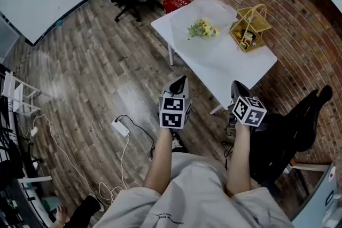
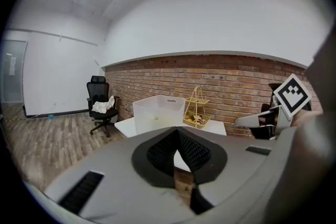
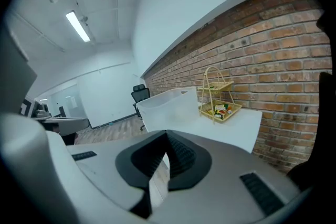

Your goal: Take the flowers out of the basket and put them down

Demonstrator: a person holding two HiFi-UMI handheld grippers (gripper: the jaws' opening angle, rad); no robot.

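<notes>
From where I stood, the main risk looked like the reach itself. The flowers (image 1: 202, 29) lay at the bottom of a clear tub (image 1: 179, 17) on the far part of the white counter (image 1: 235, 69), and the person stood well back from it. The tub's walls looked tall and light, so I judged that tongs coming in low could knock a wall and slide or tip the tub. The small yellow bunch looked soft and thin-stemmed. A pinch on the blooms might crush them, and a loose pinch on the stems might let them drop back in. A yellow wire basket (image 1: 251, 26) stood just to the right of the tub, holding only packets as far as I could see, and going for it would have been a mistake. A power strip (image 1: 121, 126) and its cable lay on the floor to the near left, a possible snag for a foot.

Both forearms were held out in front at waist level, side by side and pointing towards the counter. The left tongs (image 1: 181, 79) were closed with the tips meeting and nothing between them. The right tongs (image 1: 237, 85) were likewise closed and empty.
</notes>
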